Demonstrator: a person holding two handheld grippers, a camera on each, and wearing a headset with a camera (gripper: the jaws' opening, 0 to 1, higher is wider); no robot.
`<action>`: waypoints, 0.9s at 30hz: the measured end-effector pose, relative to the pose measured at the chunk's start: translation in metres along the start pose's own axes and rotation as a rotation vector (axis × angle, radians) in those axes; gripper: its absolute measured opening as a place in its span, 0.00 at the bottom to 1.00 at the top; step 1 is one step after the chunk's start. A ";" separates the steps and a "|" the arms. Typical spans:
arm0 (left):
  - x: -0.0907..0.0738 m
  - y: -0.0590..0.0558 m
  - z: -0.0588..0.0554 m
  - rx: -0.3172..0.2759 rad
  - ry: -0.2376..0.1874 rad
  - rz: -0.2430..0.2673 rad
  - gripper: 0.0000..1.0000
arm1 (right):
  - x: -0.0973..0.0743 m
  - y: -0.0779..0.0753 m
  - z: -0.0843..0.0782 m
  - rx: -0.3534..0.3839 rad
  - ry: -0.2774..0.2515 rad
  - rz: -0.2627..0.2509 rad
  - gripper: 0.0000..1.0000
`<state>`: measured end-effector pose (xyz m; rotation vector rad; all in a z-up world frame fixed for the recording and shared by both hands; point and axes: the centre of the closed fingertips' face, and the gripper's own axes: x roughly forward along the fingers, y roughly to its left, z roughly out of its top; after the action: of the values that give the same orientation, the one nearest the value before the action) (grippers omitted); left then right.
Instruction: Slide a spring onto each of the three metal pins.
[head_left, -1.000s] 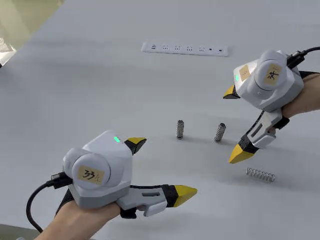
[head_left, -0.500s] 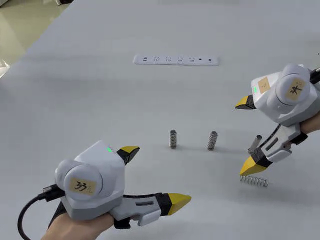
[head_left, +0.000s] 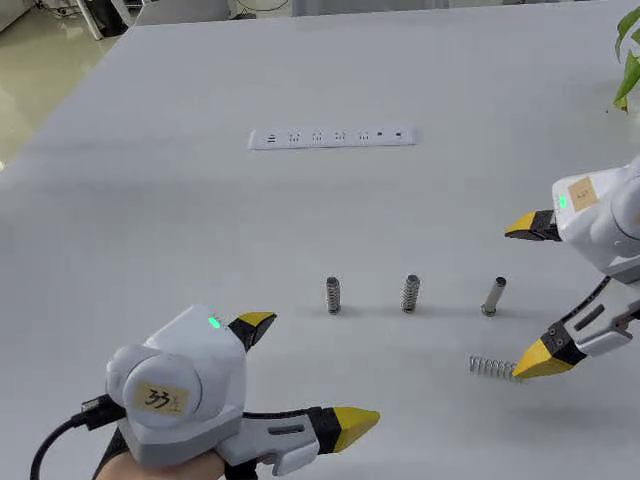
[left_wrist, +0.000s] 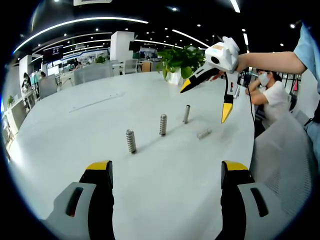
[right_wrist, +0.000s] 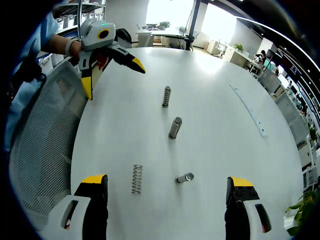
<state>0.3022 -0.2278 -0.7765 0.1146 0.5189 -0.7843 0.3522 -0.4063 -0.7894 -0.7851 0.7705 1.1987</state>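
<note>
Right tool (head_left: 530, 292), jaws spread, lower right of frame; loose spring (head_left: 492, 367) on tabletop (head_left: 200, 200) by its lower tip, near bare pin (head_left: 493, 296); probably light, springy, prone to roll: grip gently mid-length

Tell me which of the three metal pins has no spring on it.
The rightmost pin in the head view, nearest the right gripper: smooth bare metal, while the other two pins wear coiled springs. A loose spring lies flat beside it.
</note>
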 end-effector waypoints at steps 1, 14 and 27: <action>0.000 0.000 0.000 0.001 -0.001 -0.002 0.88 | -0.003 0.002 -0.002 0.019 -0.009 -0.004 0.99; 0.002 -0.001 0.000 0.018 0.019 -0.017 0.88 | -0.020 0.020 -0.029 0.137 -0.052 -0.043 0.99; 0.008 -0.004 0.003 0.049 0.040 -0.043 0.88 | -0.033 0.024 -0.049 0.205 -0.082 -0.085 0.98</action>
<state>0.3050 -0.2362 -0.7776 0.1645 0.5414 -0.8386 0.3179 -0.4598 -0.7895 -0.5905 0.7711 1.0507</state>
